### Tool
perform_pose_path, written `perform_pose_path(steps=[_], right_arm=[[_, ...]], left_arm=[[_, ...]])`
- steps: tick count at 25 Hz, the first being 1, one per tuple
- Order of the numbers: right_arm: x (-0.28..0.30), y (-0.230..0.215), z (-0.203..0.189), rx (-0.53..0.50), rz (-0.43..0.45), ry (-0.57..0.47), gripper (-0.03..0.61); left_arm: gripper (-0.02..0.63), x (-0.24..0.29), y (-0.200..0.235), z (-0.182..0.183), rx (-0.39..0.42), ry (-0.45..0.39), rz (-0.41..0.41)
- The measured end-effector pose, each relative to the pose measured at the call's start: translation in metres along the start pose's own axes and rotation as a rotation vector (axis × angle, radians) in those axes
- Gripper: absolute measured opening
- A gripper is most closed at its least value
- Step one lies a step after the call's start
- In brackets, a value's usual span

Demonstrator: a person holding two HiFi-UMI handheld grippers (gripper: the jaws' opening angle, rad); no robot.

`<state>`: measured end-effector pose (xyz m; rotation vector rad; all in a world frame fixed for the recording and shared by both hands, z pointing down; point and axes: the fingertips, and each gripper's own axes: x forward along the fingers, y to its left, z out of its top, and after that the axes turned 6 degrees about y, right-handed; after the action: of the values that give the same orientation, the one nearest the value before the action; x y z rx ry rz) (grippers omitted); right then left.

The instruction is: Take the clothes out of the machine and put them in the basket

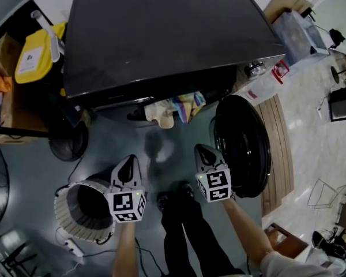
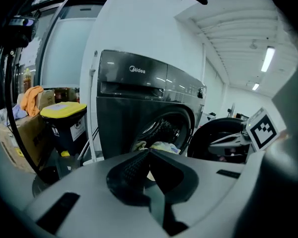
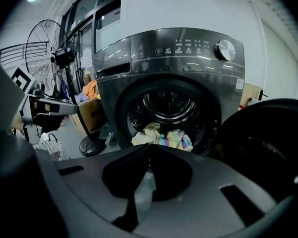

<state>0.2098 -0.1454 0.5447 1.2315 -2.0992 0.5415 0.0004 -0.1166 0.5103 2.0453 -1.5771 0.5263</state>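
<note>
The left gripper and right gripper, low in the head view, both had jaws closed on nothing. Above them the cream and pastel-striped clothes hung out of the mouth of the dark grey washing machine. Soft, light and limp by the look, they would best be pinched at a bunched overhanging fold.

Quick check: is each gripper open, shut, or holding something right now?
Left gripper: closed, jaws together, holding nothing.
Right gripper: closed, jaws together, holding nothing.
</note>
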Motion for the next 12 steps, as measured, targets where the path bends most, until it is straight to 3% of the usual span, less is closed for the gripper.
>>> perform_pose_path(steps=[12], right_arm=[[0.074, -0.005, -0.06, -0.019, 0.015, 0.027, 0.023]], left_arm=[[0.018, 0.06, 0.006, -0.07, -0.01, 0.022, -0.008]])
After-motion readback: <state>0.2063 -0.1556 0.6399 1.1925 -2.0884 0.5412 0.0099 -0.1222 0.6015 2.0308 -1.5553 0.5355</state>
